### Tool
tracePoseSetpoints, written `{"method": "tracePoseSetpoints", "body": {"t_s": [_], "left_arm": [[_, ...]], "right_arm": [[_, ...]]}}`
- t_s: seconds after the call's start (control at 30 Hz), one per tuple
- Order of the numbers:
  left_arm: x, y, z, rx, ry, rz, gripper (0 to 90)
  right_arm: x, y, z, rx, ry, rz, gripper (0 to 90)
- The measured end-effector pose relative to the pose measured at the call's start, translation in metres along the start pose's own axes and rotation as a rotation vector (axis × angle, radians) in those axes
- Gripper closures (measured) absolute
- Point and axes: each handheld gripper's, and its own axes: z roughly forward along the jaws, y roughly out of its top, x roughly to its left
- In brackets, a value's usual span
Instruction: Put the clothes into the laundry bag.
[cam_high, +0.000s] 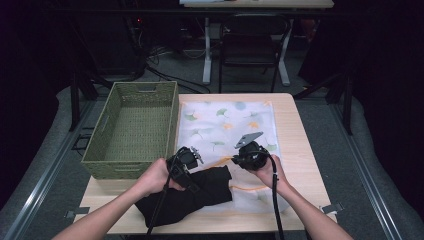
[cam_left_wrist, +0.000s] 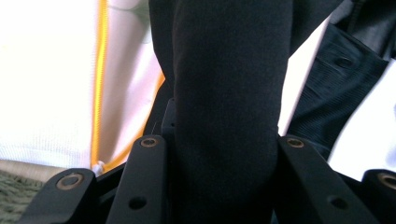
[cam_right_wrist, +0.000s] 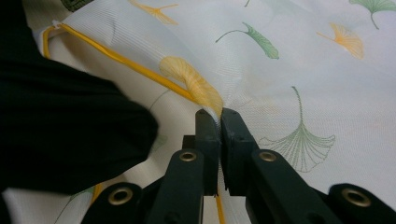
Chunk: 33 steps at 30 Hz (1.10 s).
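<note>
my right gripper (cam_right_wrist: 219, 114) pinches the white leaf-printed mesh bag (cam_high: 227, 125) by its yellow-trimmed opening; my left gripper (cam_left_wrist: 224, 140) clamps the black folded cloth (cam_high: 190, 197) at the bag's mouth (table's near edge). thin mesh could slip free, collapsing the opening.

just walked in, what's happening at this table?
A person works two hand-held tongs over a white mesh bag with a ginkgo print and yellow trim. The left tongs are clamped on a black garment at the table's near edge. The right tongs pinch the bag's fabric near its yellow-trimmed edge. A green woven basket sits to the left, apparently empty.
</note>
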Motion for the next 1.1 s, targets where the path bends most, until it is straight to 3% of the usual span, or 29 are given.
{"method": "tracePoseSetpoints", "body": {"t_s": [0.13, 0.3, 0.43, 0.57, 0.63, 0.73, 0.83, 0.97, 1.1], "left_arm": [[0.009, -0.003, 0.013, -0.026, 0.008, -0.053, 66.7], [0.015, -0.008, 0.021, -0.057, 0.009, -0.090, 66.7], [0.012, -0.008, 0.008, -0.086, -0.012, -0.084, 67.9], [0.008, -0.005, -0.009, -0.153, -0.013, -0.099, 67.6], [0.007, -0.002, -0.008, -0.148, 0.015, -0.106, 67.0], [0.011, 0.000, 0.019, -0.095, 0.027, -0.125, 65.7], [0.016, 0.001, 0.032, -0.100, 0.032, -0.151, 65.1], [0.021, 0.001, 0.031, -0.102, 0.010, -0.187, 65.9], [0.020, 0.002, 0.015, -0.149, 0.001, -0.214, 66.8]], "right_arm": [[0.002, 0.001, -0.002, -0.005, 0.002, 0.005, 86.9], [0.003, 0.001, -0.001, -0.006, 0.005, 0.001, 86.9], [0.004, 0.002, -0.004, -0.010, 0.007, -0.001, 86.9], [0.002, 0.004, -0.008, -0.028, 0.004, 0.017, 86.9], [0.001, 0.004, -0.008, -0.030, 0.007, 0.019, 86.9], [0.001, 0.003, -0.006, -0.023, 0.012, 0.022, 87.0], [0.003, 0.003, -0.006, -0.020, 0.015, 0.016, 87.1], [0.006, 0.006, -0.012, -0.045, 0.020, 0.013, 87.1], [0.010, 0.010, -0.020, -0.076, 0.017, 0.001, 87.2]]}}
